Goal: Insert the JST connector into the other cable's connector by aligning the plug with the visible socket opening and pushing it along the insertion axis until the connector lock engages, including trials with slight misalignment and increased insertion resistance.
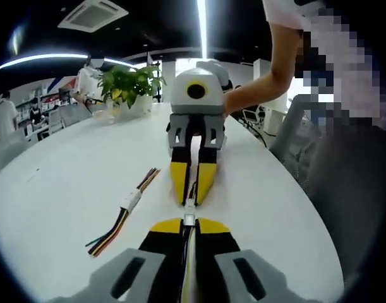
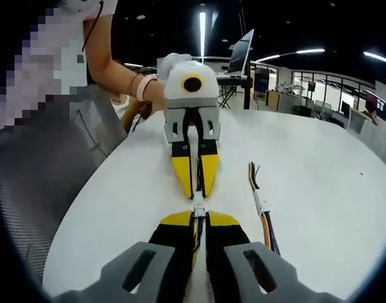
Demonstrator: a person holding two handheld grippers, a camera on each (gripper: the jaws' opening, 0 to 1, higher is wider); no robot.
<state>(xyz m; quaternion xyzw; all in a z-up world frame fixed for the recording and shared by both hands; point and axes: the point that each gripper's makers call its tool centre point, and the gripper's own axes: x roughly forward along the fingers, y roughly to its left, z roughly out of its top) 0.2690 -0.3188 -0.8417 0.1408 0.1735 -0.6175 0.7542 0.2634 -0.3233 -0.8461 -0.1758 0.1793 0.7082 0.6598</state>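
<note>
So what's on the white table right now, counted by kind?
Yellow-tipped two-jaw grippers: 2, left gripper, right gripper
Gripped cables with white JST connectors: 2
Loose multicoloured mated cable pair: 1
Green potted plant: 1
Total: 6

We find the two small white JST connectors meeting end to end in the gap between the facing tool tips, held above the white surface (image 1: pixel 66 177). In the left gripper view the connector pair (image 1: pixel 189 211) sits upright along the line of the jaws; in the right gripper view the connector pair (image 2: pixel 198 203) shows the same alignment. Each carries a thin cable running back between yellow-tipped jaws (whether the lock has engaged, we cannot tell).
</note>
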